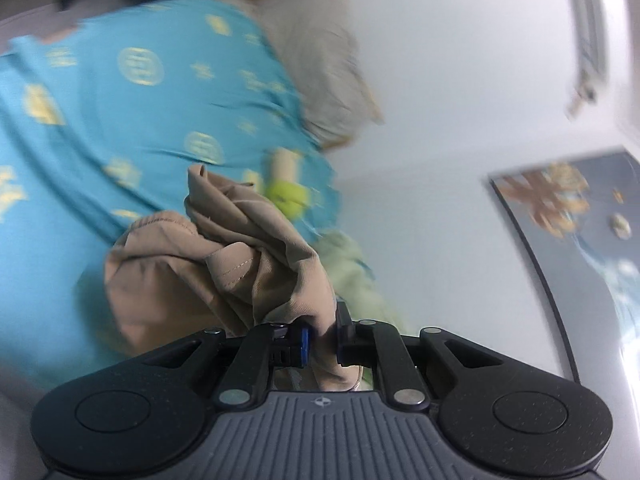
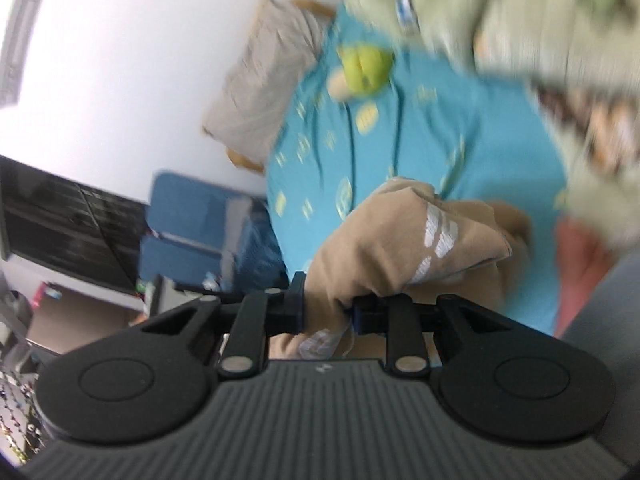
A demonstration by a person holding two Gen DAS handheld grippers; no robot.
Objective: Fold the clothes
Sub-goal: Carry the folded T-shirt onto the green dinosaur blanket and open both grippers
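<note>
In the left wrist view, the left gripper (image 1: 320,338) is clenched on a bunched fold of the tan cotton garment (image 1: 224,256), the cloth pinched between its two black fingers with blue pads and rising in crumpled folds just ahead of them. The garment is lifted in front of a turquoise bedsheet printed with pale yellow motifs (image 1: 120,120), which fills the left side of the view. A grey-beige pillow (image 1: 320,68) lies at the sheet's far edge against a white wall (image 1: 460,80), and a small yellow-green plush toy (image 1: 290,196) sits on the sheet just beyond the garment. A pale green cloth (image 1: 352,272) shows beside the garment's right edge, and a framed picture with orange shapes (image 1: 580,216) hangs on the wall at the right. In the right wrist view, the right gripper (image 2: 328,312) likewise grasps the same tan garment (image 2: 400,240), here showing white printed stripes (image 2: 438,236) on one fold, over the turquoise sheet (image 2: 440,128). The pillow (image 2: 264,92) and plush toy (image 2: 366,68) lie farther up, blurred pale green fabric (image 2: 500,12) crosses the top right, and a blue storage box (image 2: 200,232) stands beside the bed at the left.
</note>
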